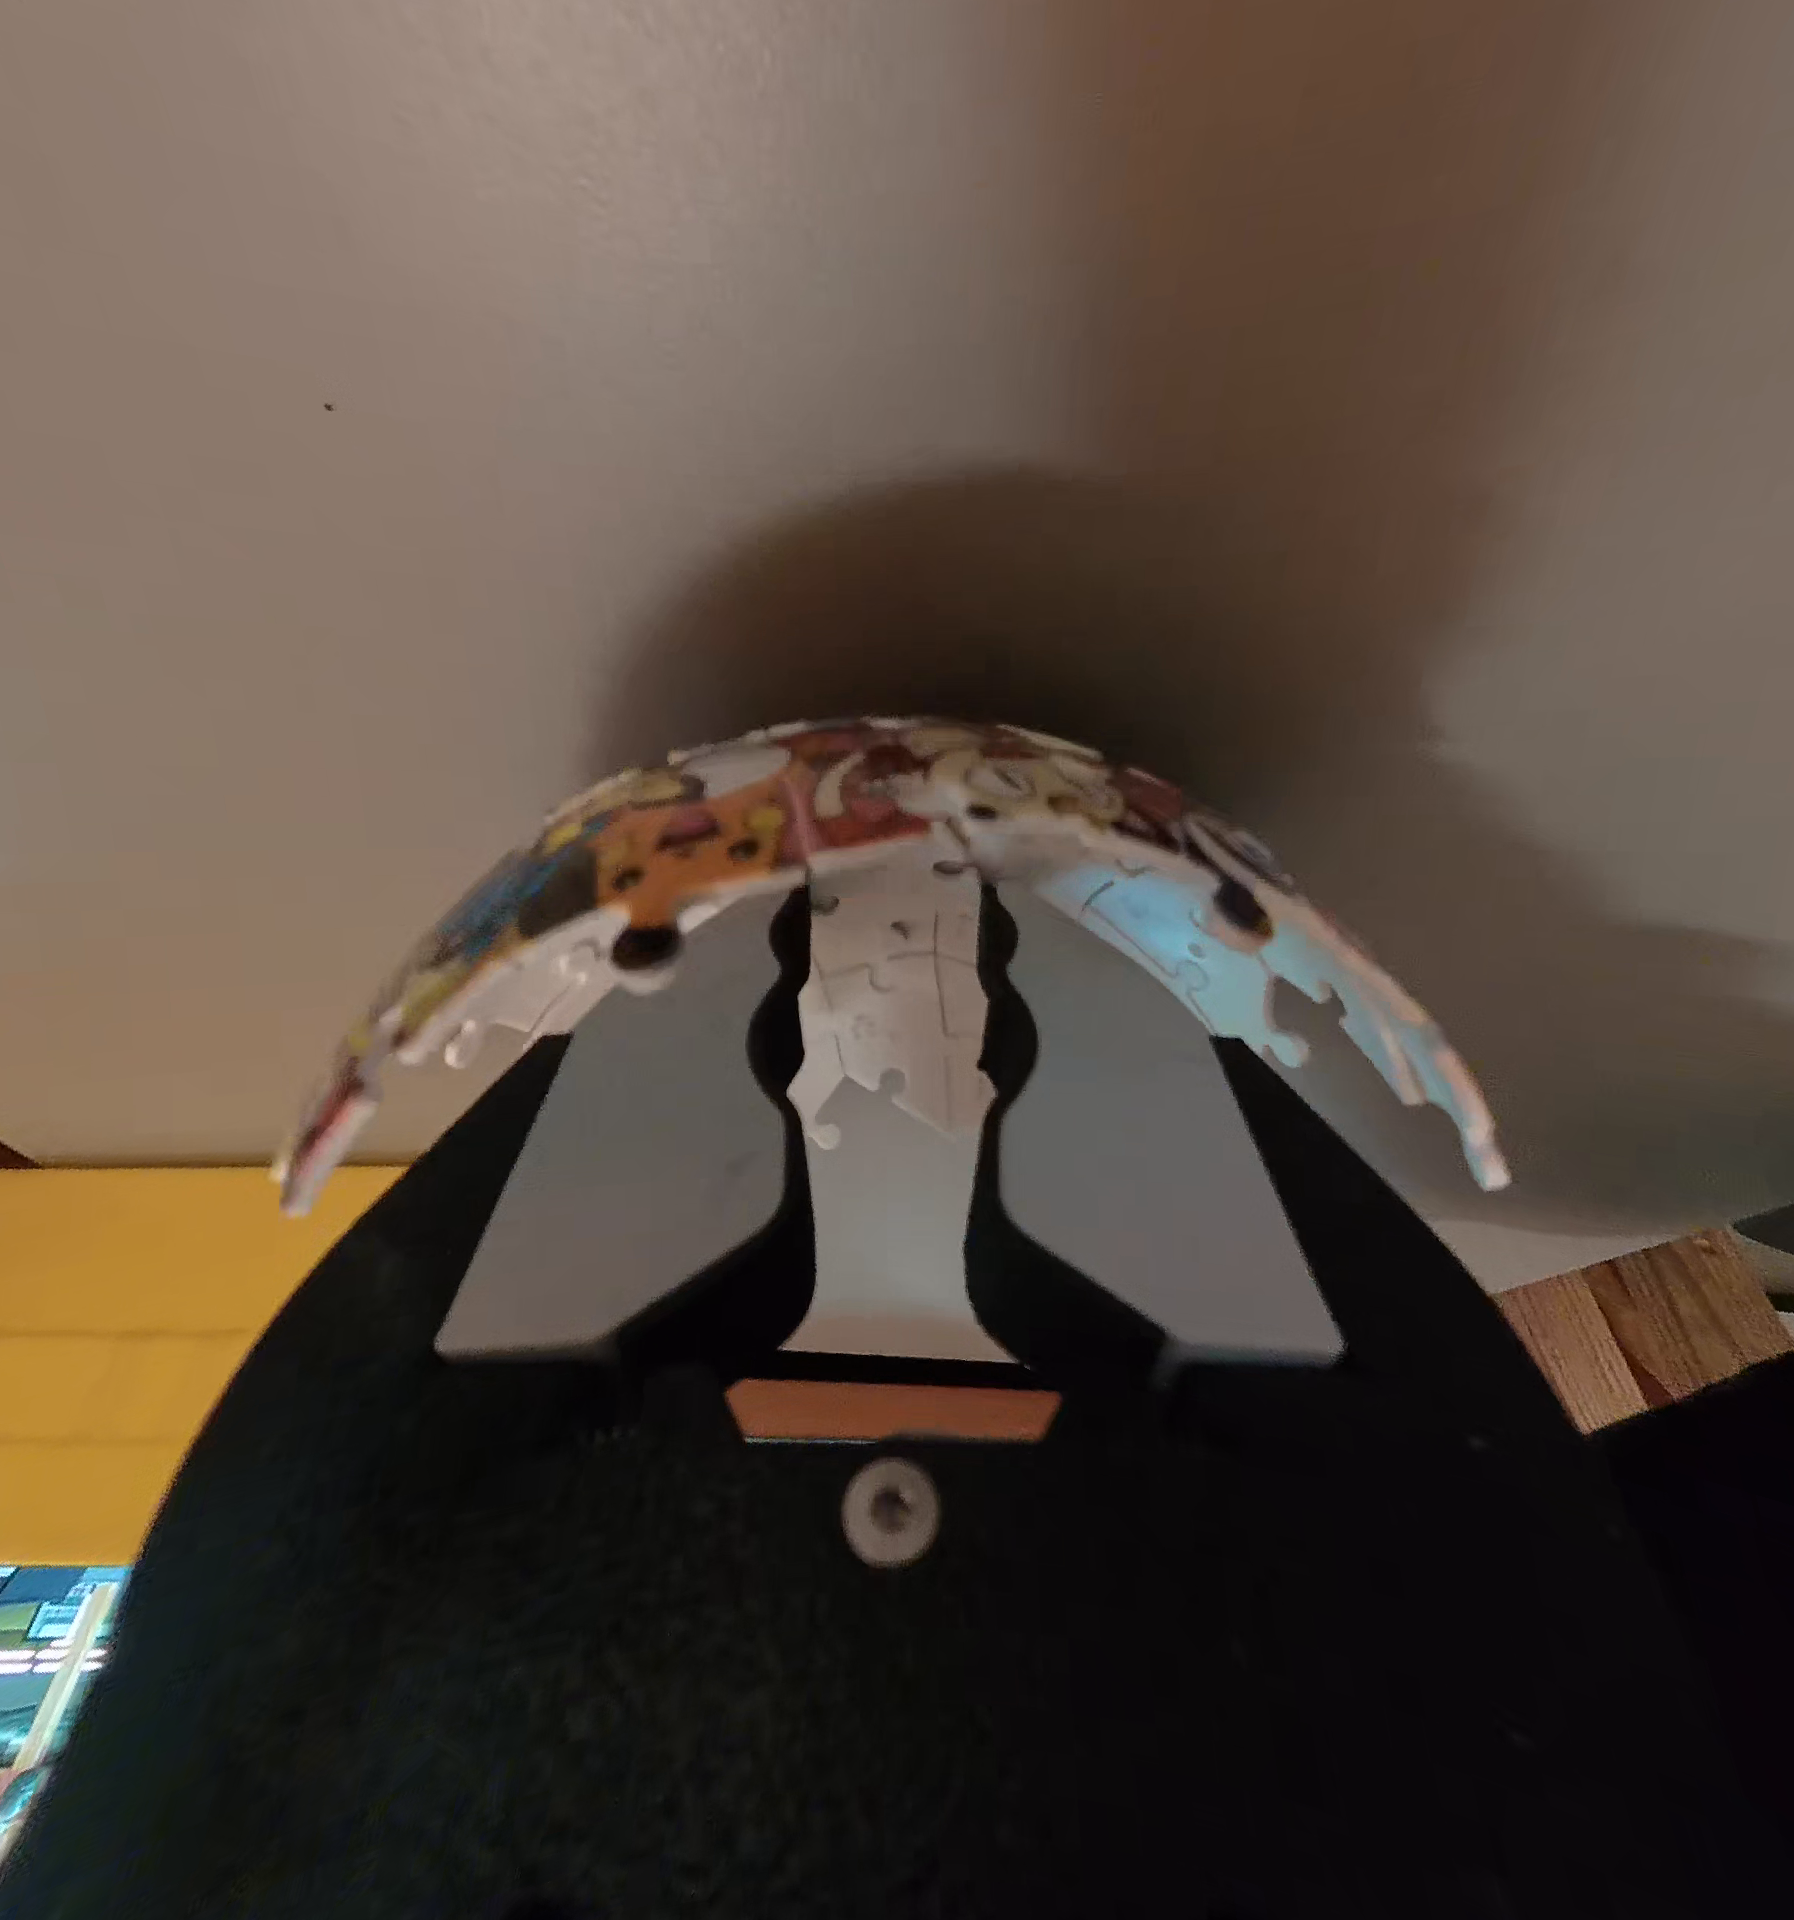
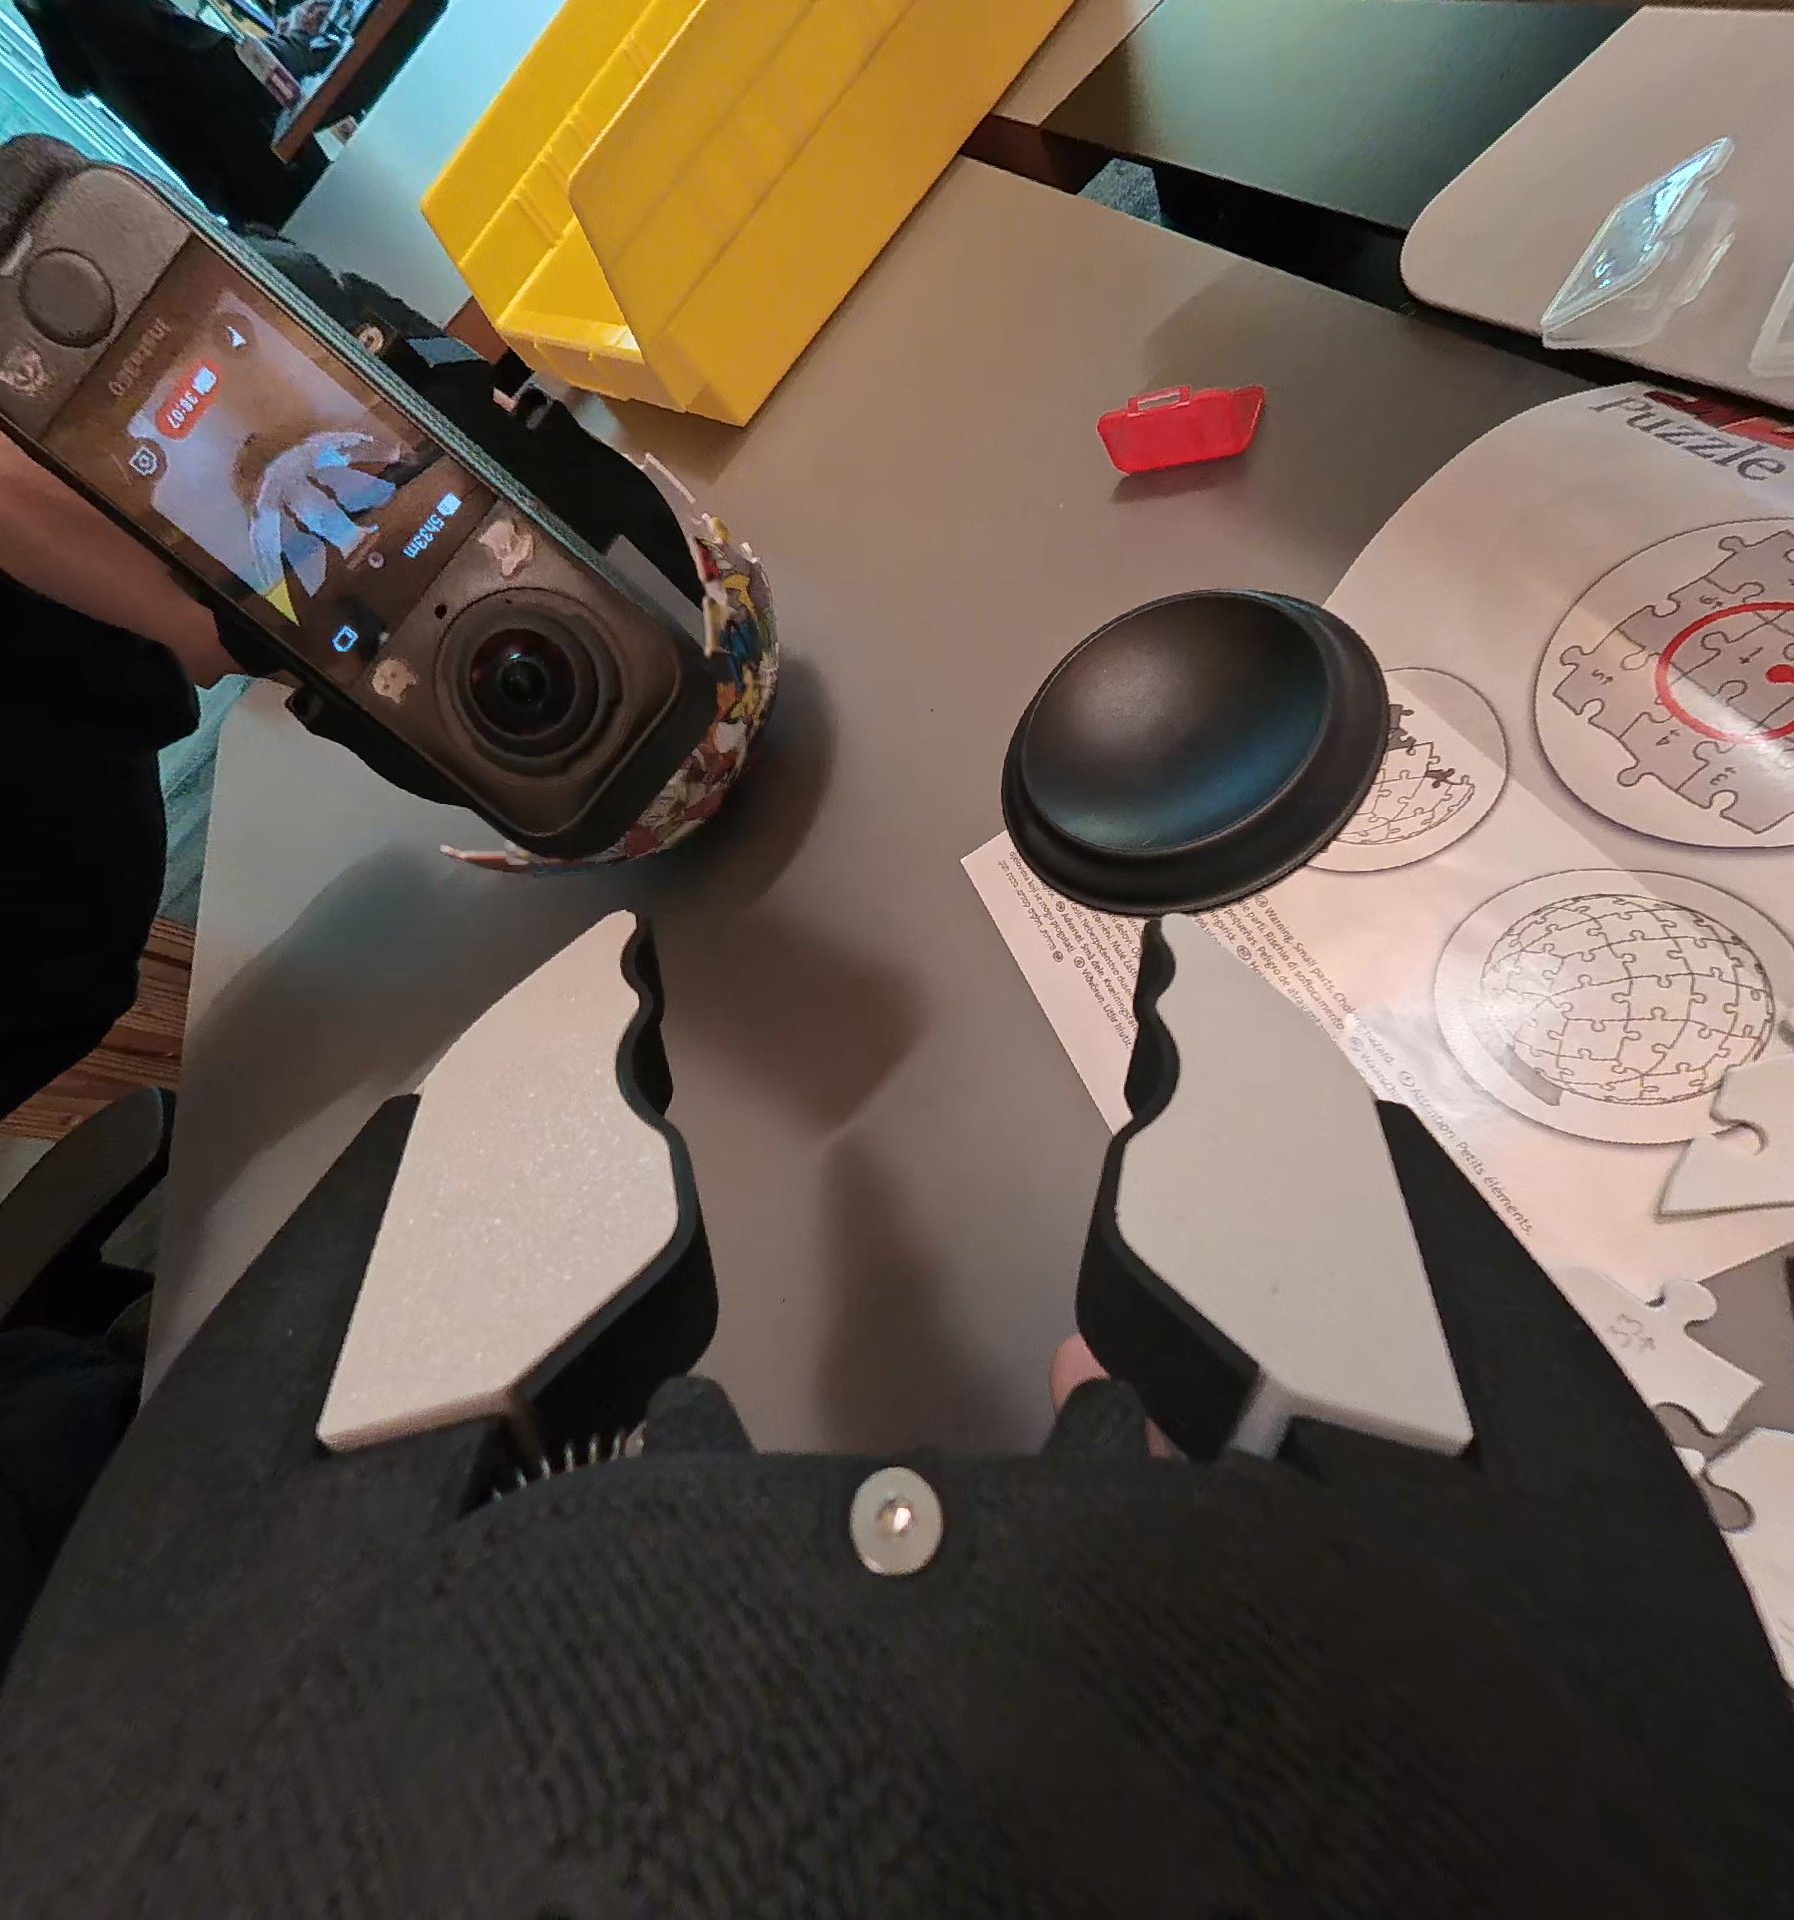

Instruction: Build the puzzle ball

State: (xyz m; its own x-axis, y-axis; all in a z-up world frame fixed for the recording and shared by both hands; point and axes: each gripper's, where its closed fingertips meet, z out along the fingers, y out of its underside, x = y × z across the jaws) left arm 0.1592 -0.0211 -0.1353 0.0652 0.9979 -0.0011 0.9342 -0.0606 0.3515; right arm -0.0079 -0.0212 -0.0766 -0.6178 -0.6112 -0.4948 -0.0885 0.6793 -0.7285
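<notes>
My left gripper (image 1: pixel 898 904) is shut on the partly built puzzle ball (image 1: pixel 872 821), a colourful cartoon-printed shell with a white inside. Its fingers pinch a white tongue of joined pieces at the shell's edge. In the right wrist view the shell (image 2: pixel 742 665) sits low against the grey table (image 2: pixel 872 540), mostly hidden by the left gripper's camera body (image 2: pixel 353 520). My right gripper (image 2: pixel 893 925) is open and empty above bare table, between the shell and a black domed stand (image 2: pixel 1184 748). Loose white puzzle pieces (image 2: pixel 1786 1143) lie at the right edge.
A printed instruction sheet (image 2: pixel 1599 935) lies under the stand and pieces. A yellow bin (image 2: pixel 727 187) stands at the back, a small red plastic part (image 2: pixel 1179 426) beside it. Clear plastic packs (image 2: pixel 1641 249) lie far right. A wooden block (image 1: pixel 1641 1330) shows beside the left gripper. Some 20 centimetres of space lies between my two pairs of fingers.
</notes>
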